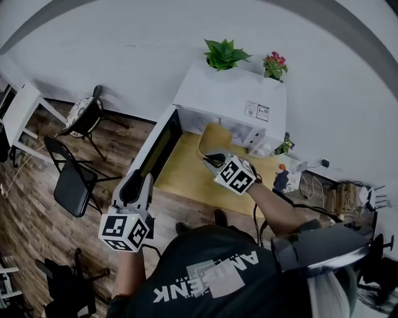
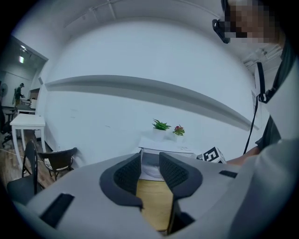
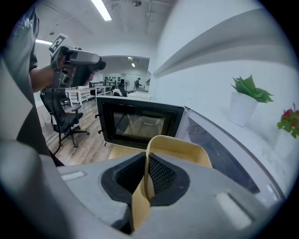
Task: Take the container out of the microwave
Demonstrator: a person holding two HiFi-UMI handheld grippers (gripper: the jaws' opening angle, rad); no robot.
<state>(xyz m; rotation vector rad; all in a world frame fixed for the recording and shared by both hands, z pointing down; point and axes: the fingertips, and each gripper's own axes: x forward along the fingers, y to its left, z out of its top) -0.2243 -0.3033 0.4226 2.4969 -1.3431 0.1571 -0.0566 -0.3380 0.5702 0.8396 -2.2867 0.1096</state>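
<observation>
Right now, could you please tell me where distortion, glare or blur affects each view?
Head view: fisheye bends the wall; corners darken. Left gripper view: black circular vignette, ledge bowed. Right gripper view: ceiling light blown out; the container looks soft up close.

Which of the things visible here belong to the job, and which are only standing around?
Belongs to the job: yellow container, right gripper holding it, microwave, open door.
Just around: green plant, flowering plant, black folding chair.
</observation>
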